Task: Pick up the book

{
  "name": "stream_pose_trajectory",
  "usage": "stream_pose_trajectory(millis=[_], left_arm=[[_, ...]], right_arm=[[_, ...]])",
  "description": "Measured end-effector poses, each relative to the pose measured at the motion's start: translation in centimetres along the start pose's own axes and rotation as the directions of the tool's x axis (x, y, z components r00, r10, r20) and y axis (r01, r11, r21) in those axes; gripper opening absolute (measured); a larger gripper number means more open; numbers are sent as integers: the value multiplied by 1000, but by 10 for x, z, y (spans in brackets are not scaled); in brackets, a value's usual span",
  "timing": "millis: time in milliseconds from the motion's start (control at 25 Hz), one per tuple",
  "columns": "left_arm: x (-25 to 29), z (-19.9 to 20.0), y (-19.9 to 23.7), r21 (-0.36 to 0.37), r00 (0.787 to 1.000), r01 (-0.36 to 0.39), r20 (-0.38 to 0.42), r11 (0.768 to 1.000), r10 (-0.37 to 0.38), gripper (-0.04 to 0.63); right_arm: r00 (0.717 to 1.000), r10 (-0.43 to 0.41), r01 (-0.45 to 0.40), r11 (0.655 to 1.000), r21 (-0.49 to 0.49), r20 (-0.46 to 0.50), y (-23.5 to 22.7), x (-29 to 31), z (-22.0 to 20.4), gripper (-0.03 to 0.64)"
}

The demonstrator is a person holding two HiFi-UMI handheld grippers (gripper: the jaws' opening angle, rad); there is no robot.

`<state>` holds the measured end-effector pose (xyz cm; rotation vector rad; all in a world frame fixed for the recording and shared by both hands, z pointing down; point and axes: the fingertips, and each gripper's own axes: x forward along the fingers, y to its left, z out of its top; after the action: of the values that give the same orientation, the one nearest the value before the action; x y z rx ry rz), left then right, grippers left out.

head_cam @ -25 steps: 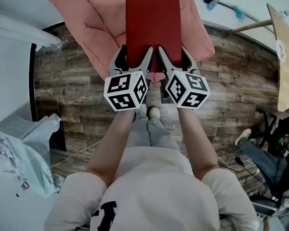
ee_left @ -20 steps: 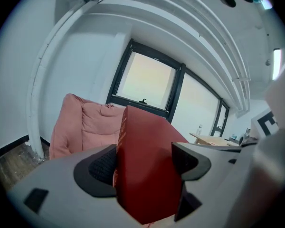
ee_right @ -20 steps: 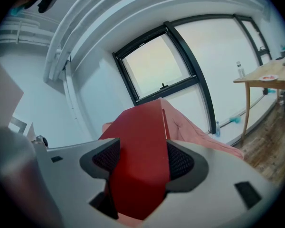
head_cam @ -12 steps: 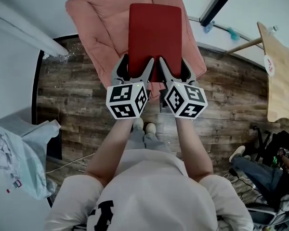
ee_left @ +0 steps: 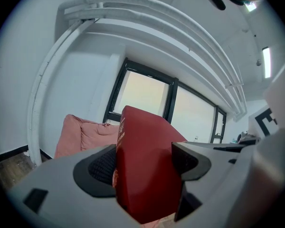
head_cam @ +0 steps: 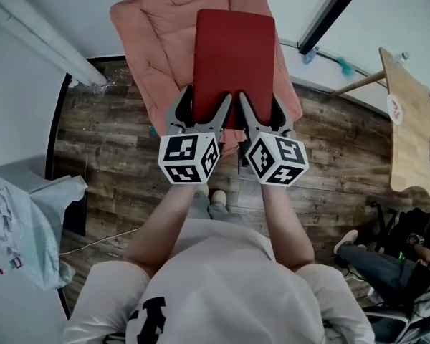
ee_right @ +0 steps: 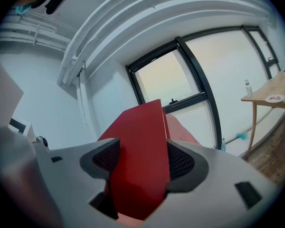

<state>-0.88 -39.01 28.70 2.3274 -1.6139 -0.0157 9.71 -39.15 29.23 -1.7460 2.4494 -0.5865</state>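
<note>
A red hardcover book is held up in the air in front of me, cover toward the head view. My left gripper is shut on its near left edge and my right gripper is shut on its near right edge. In the left gripper view the red book fills the gap between the two dark pads. The right gripper view shows the same book clamped between both pads, its far end pointing up at the window.
A pink quilted blanket lies below and behind the book on the wooden floor. A wooden table stands at the right. A seated person's legs show at the lower right. White bags lie at the left.
Both grippers have lifted the book a little higher and farther from me. The view has shifted, so the blanket and floor sit lower in the picture.
</note>
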Motion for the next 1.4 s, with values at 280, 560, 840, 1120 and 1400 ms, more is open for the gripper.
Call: stream_pose_trajectory(millis=[280,560,840,1120,1400], left_arm=[[-17,9,0,1,998,-21,51,1000,21,355],[-38,17,-5,4,996,-1,86,1000,1,356],[-82,19,-8,1,994,30,107,1000,-30,354],[-170,13,4,11,990,78,116,997,-78,354],[-271,-4,15,26,987,124,98,992,-126,354]], right_arm=[[999,34,-34,999,14,16,11,-9,2,310],[998,34,-33,999,-9,46,26,-28,8,310],[998,17,-16,1000,-22,61,53,-63,3,310],[996,-25,26,1000,-11,91,116,-127,-26,310],[992,-68,68,998,6,104,181,-202,-67,310]])
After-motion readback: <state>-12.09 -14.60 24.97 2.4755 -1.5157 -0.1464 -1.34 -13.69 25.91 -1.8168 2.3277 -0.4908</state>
